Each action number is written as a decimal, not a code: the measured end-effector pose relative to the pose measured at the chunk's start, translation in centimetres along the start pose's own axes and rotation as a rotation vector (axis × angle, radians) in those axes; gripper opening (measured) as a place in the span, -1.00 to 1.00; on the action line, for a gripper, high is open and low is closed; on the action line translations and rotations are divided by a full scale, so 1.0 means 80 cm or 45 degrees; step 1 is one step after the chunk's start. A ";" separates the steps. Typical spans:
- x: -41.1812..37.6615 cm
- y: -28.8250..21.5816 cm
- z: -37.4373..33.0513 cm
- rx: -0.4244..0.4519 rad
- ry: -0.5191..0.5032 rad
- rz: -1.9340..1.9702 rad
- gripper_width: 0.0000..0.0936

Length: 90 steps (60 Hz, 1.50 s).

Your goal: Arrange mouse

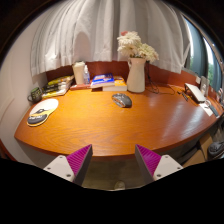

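A grey computer mouse (121,99) lies on the wooden desk (110,125), toward its far side, just in front of a white vase (136,75) holding pale flowers (136,45). My gripper (113,158) hovers at the desk's near edge, far short of the mouse. Its two fingers stand wide apart, magenta pads (80,157) facing inward, with nothing between them.
A round dark and white mouse pad (42,111) lies on the desk's left part. Books (57,87) and a white jug (80,72) stand at the back left, a blue and white box (107,84) behind the mouse. Items (197,94) lie at the right end. Curtains hang behind.
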<state>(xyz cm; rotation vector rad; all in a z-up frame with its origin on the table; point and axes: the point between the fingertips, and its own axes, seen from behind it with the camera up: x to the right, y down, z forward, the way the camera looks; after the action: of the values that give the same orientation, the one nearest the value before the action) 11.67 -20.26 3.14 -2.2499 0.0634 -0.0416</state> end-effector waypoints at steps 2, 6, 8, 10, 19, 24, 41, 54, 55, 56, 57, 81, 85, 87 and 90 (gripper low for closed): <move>0.015 -0.001 0.017 -0.006 0.016 0.000 0.84; 0.038 -0.011 0.046 -0.010 0.044 0.004 0.84; 0.047 -0.019 0.062 -0.009 0.052 0.006 0.83; 0.054 -0.029 0.078 -0.009 0.055 0.010 0.83; 0.073 -0.077 0.155 -0.009 0.046 -0.005 0.83; 0.077 -0.107 0.199 -0.011 0.027 -0.023 0.84; 0.080 -0.185 0.308 -0.037 -0.042 -0.050 0.83; 0.092 -0.214 0.353 -0.070 -0.049 -0.016 0.81; 0.091 -0.213 0.352 -0.074 -0.044 -0.009 0.79; 0.091 -0.214 0.353 -0.079 -0.043 -0.004 0.76; 0.091 -0.214 0.355 -0.084 -0.043 0.002 0.72; 0.085 -0.219 0.362 -0.119 0.015 0.043 -0.16; 0.085 -0.219 0.361 -0.127 0.028 0.031 -0.24; 0.083 -0.219 0.361 -0.138 0.026 0.028 -0.24; 0.077 -0.219 0.359 -0.157 0.024 0.030 -0.24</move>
<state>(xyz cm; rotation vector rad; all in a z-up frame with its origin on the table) 19.86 12.67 -1.23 -2.3715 0.1052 -0.0475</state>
